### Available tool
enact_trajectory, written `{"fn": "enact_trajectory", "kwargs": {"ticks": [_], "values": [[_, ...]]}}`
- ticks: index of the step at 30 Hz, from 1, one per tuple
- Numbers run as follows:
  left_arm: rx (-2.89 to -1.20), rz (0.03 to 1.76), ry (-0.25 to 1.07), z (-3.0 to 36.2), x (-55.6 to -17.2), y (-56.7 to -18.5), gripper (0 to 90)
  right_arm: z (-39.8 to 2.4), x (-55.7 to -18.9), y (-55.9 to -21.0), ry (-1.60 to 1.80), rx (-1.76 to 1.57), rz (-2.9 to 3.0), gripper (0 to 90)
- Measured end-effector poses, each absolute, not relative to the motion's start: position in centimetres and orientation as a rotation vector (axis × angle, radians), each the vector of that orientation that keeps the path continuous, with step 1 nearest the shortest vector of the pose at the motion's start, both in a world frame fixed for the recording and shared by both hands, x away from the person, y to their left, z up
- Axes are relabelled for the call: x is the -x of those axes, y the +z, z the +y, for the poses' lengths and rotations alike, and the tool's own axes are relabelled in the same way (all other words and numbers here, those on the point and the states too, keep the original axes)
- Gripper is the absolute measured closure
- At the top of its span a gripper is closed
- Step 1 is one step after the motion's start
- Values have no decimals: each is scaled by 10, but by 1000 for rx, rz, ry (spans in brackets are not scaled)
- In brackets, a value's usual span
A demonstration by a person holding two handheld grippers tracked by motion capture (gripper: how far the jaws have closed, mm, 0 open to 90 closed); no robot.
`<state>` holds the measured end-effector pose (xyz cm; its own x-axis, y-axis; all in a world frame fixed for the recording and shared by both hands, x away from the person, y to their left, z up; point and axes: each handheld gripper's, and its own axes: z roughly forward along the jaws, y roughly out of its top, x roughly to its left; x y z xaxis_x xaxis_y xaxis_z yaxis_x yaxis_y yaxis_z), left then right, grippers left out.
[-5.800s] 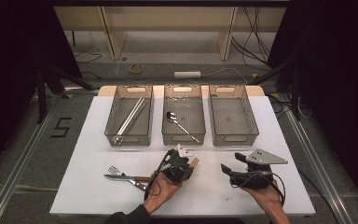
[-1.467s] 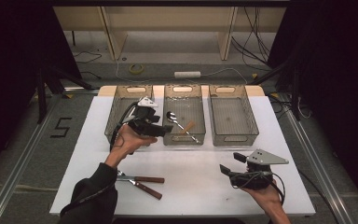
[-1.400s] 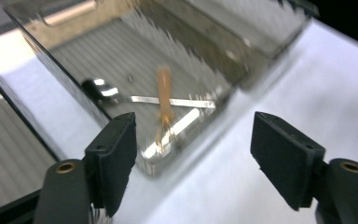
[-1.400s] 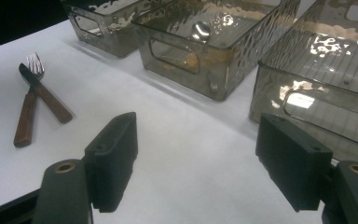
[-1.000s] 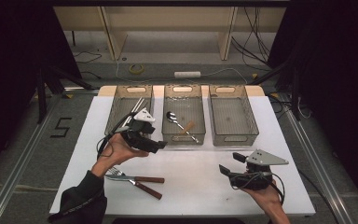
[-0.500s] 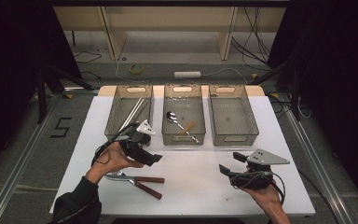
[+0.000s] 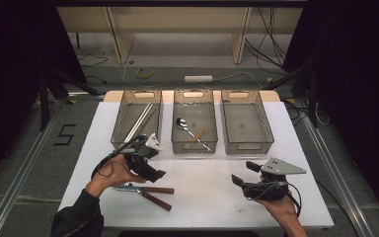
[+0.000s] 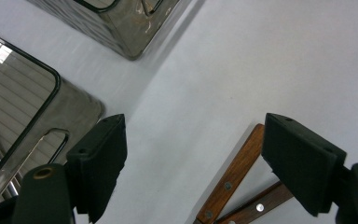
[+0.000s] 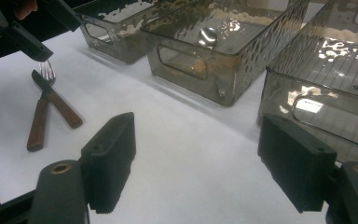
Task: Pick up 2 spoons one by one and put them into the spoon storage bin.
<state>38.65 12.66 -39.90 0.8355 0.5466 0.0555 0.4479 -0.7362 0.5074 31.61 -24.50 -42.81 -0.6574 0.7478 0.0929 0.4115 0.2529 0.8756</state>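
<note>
A fork and a knife with wooden handles (image 7: 153,191) lie crossed on the white table (image 7: 207,197) near its front left. My left gripper (image 7: 156,173) hovers just above them, tilted down. Its jaws have just been opening and stand open (image 8: 196,130), with nothing gripped; the wooden handles (image 8: 228,184) lie on the table below the gap. My right gripper (image 7: 243,173) rests at the front right, open (image 9: 196,126) and empty. From the right gripper view, the fork (image 9: 48,71) and the knife's handle (image 9: 65,110) lie far to the left.
Three clear bins stand in a row at the back. The left bin (image 7: 121,128) holds long metal sticks (image 7: 140,121), the middle bin (image 7: 176,118) a spoon (image 7: 186,125), and the right bin (image 7: 266,123) nothing. Bare table lies between the grippers.
My left hand has come back from over the left bin, toward the front and down to just above the fork and knife. My right gripper has stayed put.
</note>
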Motion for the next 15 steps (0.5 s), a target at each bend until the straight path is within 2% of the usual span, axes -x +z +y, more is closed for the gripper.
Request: {"fn": "enact_trajectory", "kwargs": {"ticks": [15], "values": [[-2635, 724, 289, 128, -384, -407, 231, -245, -318, -429, 1373, -1061, 2192, 283]]}}
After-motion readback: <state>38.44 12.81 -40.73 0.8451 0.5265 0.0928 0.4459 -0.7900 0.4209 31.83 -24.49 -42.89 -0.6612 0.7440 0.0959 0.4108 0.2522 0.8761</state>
